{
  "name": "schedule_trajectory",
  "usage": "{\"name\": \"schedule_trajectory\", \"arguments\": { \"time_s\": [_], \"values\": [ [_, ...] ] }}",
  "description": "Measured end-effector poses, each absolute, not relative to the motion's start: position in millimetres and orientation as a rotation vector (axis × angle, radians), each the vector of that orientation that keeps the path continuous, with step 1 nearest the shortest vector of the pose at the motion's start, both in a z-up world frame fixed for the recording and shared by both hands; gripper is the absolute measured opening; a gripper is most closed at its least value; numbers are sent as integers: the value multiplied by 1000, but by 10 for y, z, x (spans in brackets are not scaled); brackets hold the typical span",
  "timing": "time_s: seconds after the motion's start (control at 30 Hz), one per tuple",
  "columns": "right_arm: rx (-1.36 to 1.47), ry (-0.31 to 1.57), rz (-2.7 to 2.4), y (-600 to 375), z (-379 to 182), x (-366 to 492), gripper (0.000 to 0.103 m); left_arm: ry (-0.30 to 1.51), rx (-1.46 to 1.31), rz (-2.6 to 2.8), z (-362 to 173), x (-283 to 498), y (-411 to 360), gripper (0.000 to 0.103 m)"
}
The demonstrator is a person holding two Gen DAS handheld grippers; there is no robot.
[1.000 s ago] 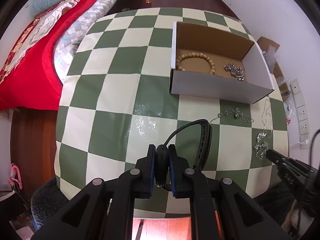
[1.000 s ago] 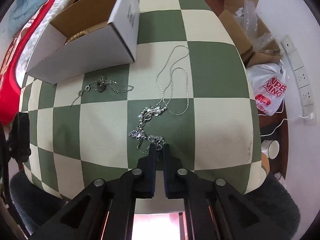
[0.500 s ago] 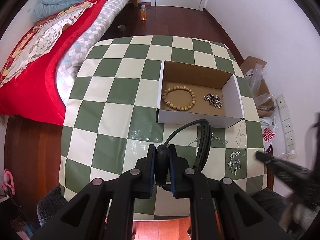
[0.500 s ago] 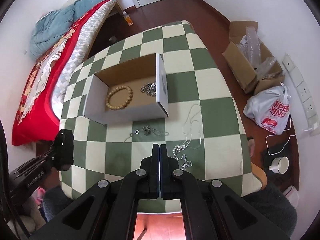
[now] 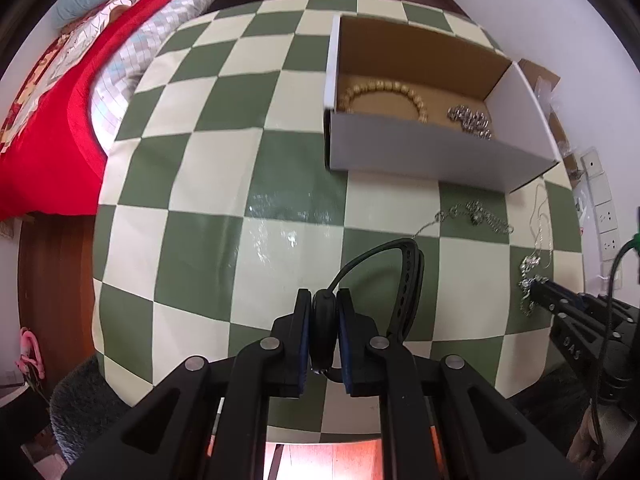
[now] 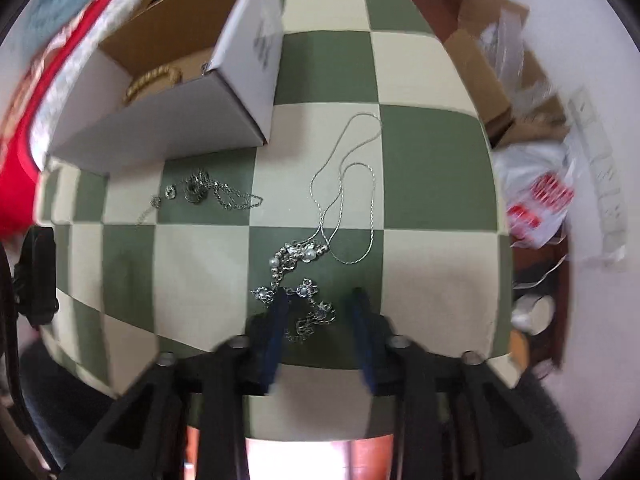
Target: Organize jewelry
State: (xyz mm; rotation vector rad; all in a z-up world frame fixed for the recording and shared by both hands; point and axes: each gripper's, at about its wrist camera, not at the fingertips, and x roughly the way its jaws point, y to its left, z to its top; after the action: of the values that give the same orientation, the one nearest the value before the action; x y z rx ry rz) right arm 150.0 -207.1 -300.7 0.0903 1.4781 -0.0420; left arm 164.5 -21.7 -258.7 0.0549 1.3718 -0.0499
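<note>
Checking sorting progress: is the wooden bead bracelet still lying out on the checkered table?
No, the wooden bead bracelet lies inside the cardboard box, beside a silver chain.

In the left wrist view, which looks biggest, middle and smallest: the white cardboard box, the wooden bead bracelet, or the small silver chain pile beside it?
Largest to smallest as they look:
1. White cardboard box
2. Wooden bead bracelet, inside the box
3. Small silver chain pile, also inside the box

All three sit about equally far from the camera, so the order is safe.

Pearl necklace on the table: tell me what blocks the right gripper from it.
Nothing visible does. The right gripper, its jaws just opened, straddles the ornate end of the pearl necklace on the checkered table.
</note>
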Motion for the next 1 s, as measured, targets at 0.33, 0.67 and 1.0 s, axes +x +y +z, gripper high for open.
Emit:
{"name": "schedule_trajectory", "arguments": {
  "time_s": [0.33, 0.67, 1.0],
  "values": [
    [280, 1318, -33, -2221, -2556, 1282, 3, 1320, 11, -75, -2260, 1607, -185, 10],
    [332, 1165, 48, -2220, -1547, 1395, 3, 1223, -40, -119, -1600, 1704, -177, 10],
    [306, 1042, 101, -2137, -760, 1695, 3, 1164, -10, -166, -1121, 2164, -301, 10]
  ]
}}
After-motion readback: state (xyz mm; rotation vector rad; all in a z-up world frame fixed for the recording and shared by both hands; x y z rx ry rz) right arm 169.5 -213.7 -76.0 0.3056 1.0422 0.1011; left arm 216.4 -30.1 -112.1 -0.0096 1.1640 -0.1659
